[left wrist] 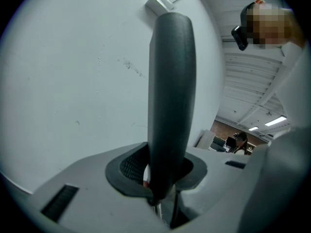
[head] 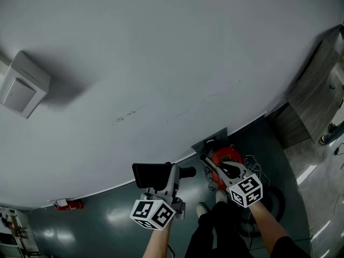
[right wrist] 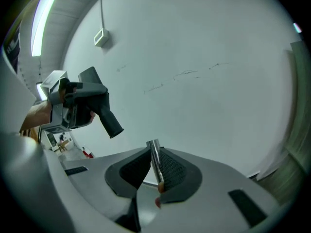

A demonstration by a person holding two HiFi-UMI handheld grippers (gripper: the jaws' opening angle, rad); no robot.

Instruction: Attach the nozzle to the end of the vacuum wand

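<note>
Left tongs (left wrist: 163, 173) grip black tapered plastic nozzle (left wrist: 172, 81). Right tongs (right wrist: 154, 173) sit loose round thin shiny metal wand (right wrist: 154, 154). Clamp it, then align the ends.

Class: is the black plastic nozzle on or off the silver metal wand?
Off: the black plastic nozzle hangs apart from the silver metal wand.

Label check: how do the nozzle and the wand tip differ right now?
The nozzle is thick, matte black; the wand is a thin shiny metal tube. The nozzle is clamped in the left tongs; the wand leans on one pad of the open right tongs. Both stand between tongs, unjoined.
</note>
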